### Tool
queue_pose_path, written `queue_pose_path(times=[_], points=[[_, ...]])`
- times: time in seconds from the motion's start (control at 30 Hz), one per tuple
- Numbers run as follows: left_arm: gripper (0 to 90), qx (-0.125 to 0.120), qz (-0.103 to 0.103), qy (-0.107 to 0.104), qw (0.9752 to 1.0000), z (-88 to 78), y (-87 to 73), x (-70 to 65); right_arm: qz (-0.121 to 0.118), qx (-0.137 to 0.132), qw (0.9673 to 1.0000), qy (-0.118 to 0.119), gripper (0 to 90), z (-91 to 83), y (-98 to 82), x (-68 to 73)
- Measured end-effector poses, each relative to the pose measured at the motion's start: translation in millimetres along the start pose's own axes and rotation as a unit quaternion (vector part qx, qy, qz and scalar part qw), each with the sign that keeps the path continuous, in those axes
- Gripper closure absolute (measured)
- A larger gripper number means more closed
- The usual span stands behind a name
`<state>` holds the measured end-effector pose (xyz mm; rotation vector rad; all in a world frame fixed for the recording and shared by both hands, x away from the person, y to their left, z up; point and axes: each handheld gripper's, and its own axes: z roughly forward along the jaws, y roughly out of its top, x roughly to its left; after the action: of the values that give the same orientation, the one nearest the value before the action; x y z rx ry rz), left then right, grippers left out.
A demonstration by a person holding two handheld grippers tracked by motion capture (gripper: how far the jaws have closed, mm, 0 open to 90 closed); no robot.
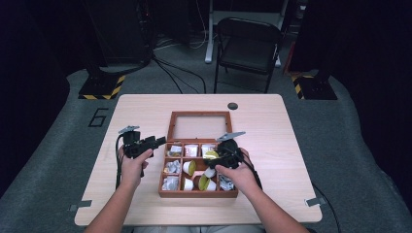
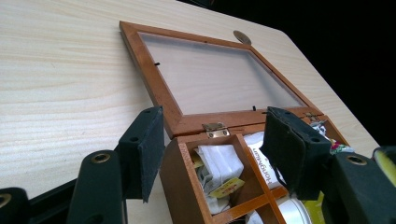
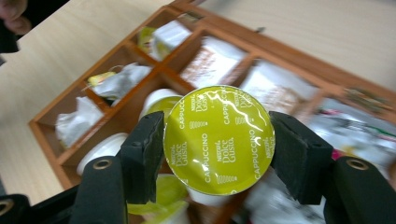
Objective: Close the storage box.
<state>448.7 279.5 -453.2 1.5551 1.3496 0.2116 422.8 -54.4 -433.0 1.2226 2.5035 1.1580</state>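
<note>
A wooden compartment box (image 1: 198, 193) sits mid-table with its glass-paned lid (image 1: 199, 114) folded flat behind it. My right gripper (image 1: 211, 171) hangs over the box's middle cells, shut on a coffee capsule (image 3: 218, 139). The capsule's yellow-green foil lid faces the camera between both pads of the right gripper (image 3: 217, 120). My left gripper (image 1: 156, 141) rests at the box's back left corner. In the left gripper view, the left gripper (image 2: 215, 135) has its jaws apart. The corner wall (image 2: 182, 186) stands between them, close to the left pad (image 2: 152, 149), and the right pad (image 2: 287, 149) is over a cell.
White sachets (image 1: 191, 150) fill the back cells, and several more capsules (image 1: 188, 167) and crumpled packets (image 1: 171, 183) lie in the others. A black grommet (image 1: 232, 106) sits in the tabletop behind the lid. A folding chair (image 1: 248, 46) stands beyond the table.
</note>
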Motion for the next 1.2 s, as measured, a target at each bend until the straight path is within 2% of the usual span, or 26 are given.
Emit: queue_pose_path(times=[0.07, 0.1, 0.13, 0.17, 0.3, 0.33, 0.37, 0.4, 0.43, 0.47, 0.5, 0.53, 0.6, 0.63, 0.67, 0.77, 0.93, 1.0, 1.03, 1.1, 1.17, 1.2], points=[[38.7, 0.000, 0.000, 0.000, 1.0000, 0.0, 0.0, 0.2, 0.000, -0.005, 1.0000, -0.006, 37.9, -4.4, -0.7, -5.1], [38.7, 0.003, 0.001, 0.001, 1.0000, -0.3, 0.1, 0.8, 0.007, -0.013, 0.9998, -0.016, 37.9, -13.7, -3.2, -16.1], [38.7, 0.003, 0.001, 0.001, 1.0000, -0.3, 0.1, 0.8, 0.007, -0.013, 0.9998, -0.016, 37.9, -13.7, -3.2, -16.1], [38.7, 0.001, -0.003, 0.001, 1.0000, 0.3, 0.5, 0.4, 0.023, -0.019, 0.9990, -0.033, 37.9, -23.9, -7.0, -29.3], [38.7, 0.002, 0.001, 0.002, 1.0000, 0.2, 0.7, 0.3, 0.039, -0.026, 0.9970, -0.061, 37.9, -34.8, -13.7, -47.7], [38.7, 0.003, 0.000, 0.003, 1.0000, 0.4, 0.5, 0.1, 0.054, -0.028, 0.9950, -0.079, 37.9, -40.6, -20.6, -61.4], [38.7, 0.003, -0.001, 0.002, 1.0000, 0.7, 0.5, 0.2, 0.059, -0.027, 0.9938, -0.090, 37.9, -42.8, -24.5, -69.1], [38.7, 0.003, -0.001, 0.002, 1.0000, 0.7, 0.5, 0.2, 0.059, -0.027, 0.9938, -0.090, 37.9, -42.8, -24.5, -69.1], [38.7, 0.007, 0.004, 0.002, 1.0000, 1.2, 0.3, 0.9, 0.076, -0.023, 0.9913, -0.105, 37.9, -46.2, -33.1, -82.7], [38.7, 0.007, 0.004, 0.002, 1.0000, 1.2, 0.3, 0.9, 0.076, -0.023, 0.9913, -0.105, 37.9, -46.2, -33.1, -82.7], [38.7, 0.008, 0.003, 0.003, 1.0000, 1.4, 0.1, 0.8, 0.092, -0.020, 0.9877, -0.124, 37.9, -48.6, -41.6, -94.1], [38.7, 0.008, 0.003, 0.003, 1.0000, 1.4, 0.1, 0.8, 0.092, -0.020, 0.9877, -0.124, 37.9, -48.6, -41.6, -94.1], [38.7, 0.008, 0.002, 0.002, 1.0000, 1.4, 0.1, 1.0, 0.109, -0.017, 0.9838, -0.141, 37.9, -51.0, -49.6, -103.9], [38.7, 0.008, 0.003, 0.002, 1.0000, 1.3, 0.3, 1.6, 0.124, -0.019, 0.9803, -0.152, 37.9, -53.4, -56.4, -114.0], [38.7, 0.004, 0.004, 0.003, 1.0000, 1.5, 0.5, 2.0, 0.127, -0.018, 0.9790, -0.159, 37.9, -55.0, -59.6, -119.2], [38.7, 0.002, -0.004, 0.003, 1.0000, 1.1, 0.7, 1.1, 0.151, -0.019, 0.9726, -0.176, 37.9, -58.7, -67.4, -132.0], [38.7, 0.004, 0.000, 0.002, 1.0000, 1.1, 1.2, 3.0, 0.184, -0.012, 0.9638, -0.193, 37.9, -60.8, -81.5, -150.5], [38.7, 0.004, 0.000, 0.002, 1.0000, 1.0, 1.4, 3.3, 0.186, -0.010, 0.9632, -0.194, 37.9, -60.2, -84.2, -153.7], [38.7, 0.001, -0.006, 0.001, 1.0000, 1.1, 1.5, 2.4, 0.193, -0.004, 0.9610, -0.198, 37.9, -58.6, -88.3, -157.5], [38.7, 0.000, -0.009, 0.000, 1.0000, 1.2, 1.7, 2.1, 0.198, -0.001, 0.9594, -0.201, 37.9, -57.6, -90.7, -158.9], [38.7, 0.000, -0.009, -0.001, 1.0000, 1.3, 1.8, 2.4, 0.194, -0.005, 0.9601, -0.202, 37.8, -57.4, -91.9, -160.3], [38.7, 0.000, -0.010, -0.001, 1.0000, 1.5, 1.7, 2.2, 0.200, -0.007, 0.9585, -0.203, 37.8, -57.6, -92.3, -160.4]])
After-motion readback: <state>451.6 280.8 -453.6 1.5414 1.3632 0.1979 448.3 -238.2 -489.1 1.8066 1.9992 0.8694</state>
